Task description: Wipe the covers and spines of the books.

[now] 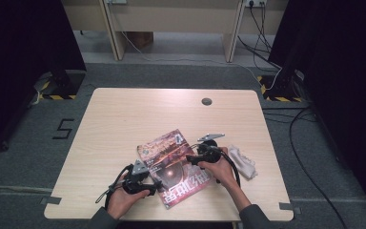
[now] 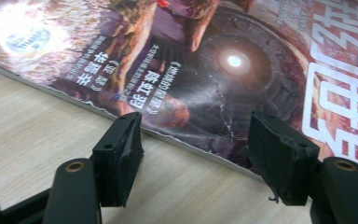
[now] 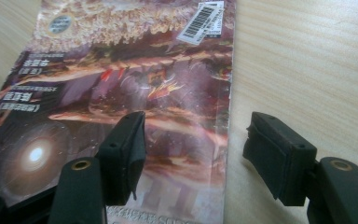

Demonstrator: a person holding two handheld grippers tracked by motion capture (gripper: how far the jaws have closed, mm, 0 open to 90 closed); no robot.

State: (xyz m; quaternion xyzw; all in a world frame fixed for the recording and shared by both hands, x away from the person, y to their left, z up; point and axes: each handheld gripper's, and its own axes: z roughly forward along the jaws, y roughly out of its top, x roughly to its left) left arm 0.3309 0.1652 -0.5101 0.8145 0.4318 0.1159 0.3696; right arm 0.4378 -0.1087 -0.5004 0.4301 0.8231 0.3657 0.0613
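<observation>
L gripper (image 2: 193, 140) wide open, grips nothing; magazine (image 2: 205, 70) edge just ahead, between jaws. R gripper (image 3: 191, 140) also wide open, empty, straddling mag's other long edge. Tip: keep jaws low, slide under cover only, close gently so pages don't crumple.

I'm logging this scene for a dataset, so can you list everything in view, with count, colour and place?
magazine: one, glossy dark purple-red cover, flat on the table's near middle, between both claws
cloth: one, white, crumpled, on the table right of the right hand
table: one, light wood, centre of the high view
grommet: one, grey, round, far side of the tabletop
floor marking: one, black "5", left of the table
left claw: one, black, open at the magazine's edge
right claw: one, black, open over the magazine's other edge
</observation>
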